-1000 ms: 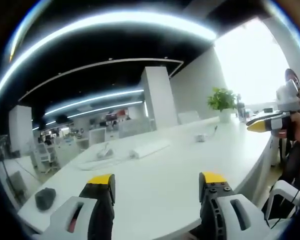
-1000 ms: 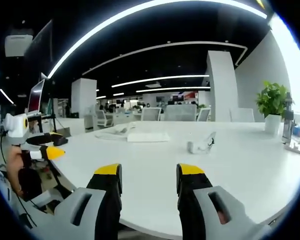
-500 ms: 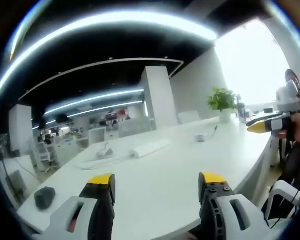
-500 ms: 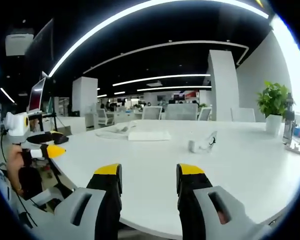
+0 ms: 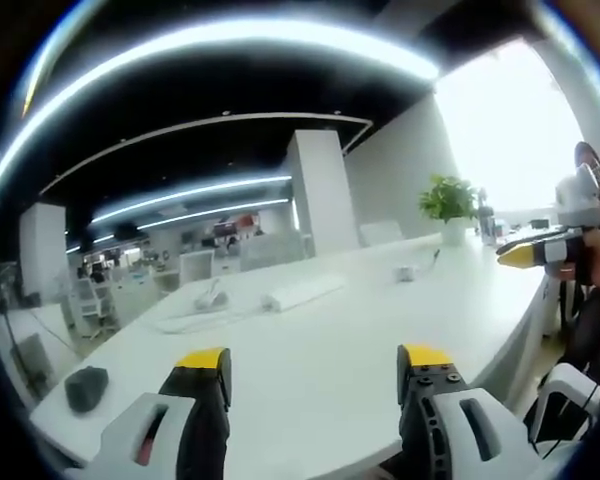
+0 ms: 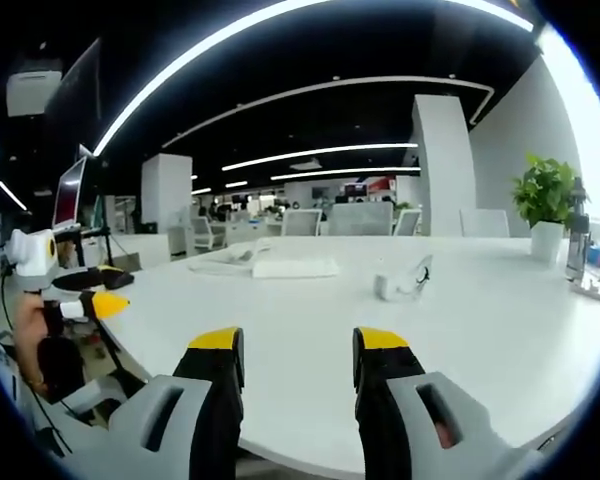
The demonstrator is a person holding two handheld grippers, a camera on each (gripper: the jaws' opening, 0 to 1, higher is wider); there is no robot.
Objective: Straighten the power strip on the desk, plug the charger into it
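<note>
The power strip (image 6: 294, 267) lies flat on the far side of the white table (image 6: 460, 330), well ahead of both hand-held grippers, its long axis running across the right gripper view. The charger (image 6: 398, 281) sits nearer, to the right of the strip and apart from it. The right hand-held gripper (image 6: 298, 352) points almost straight at both, so it looks the closer one to reach. The left hand-held gripper (image 5: 315, 368) hovers at the table's edge. Both are released, jaws parted and empty.
</note>
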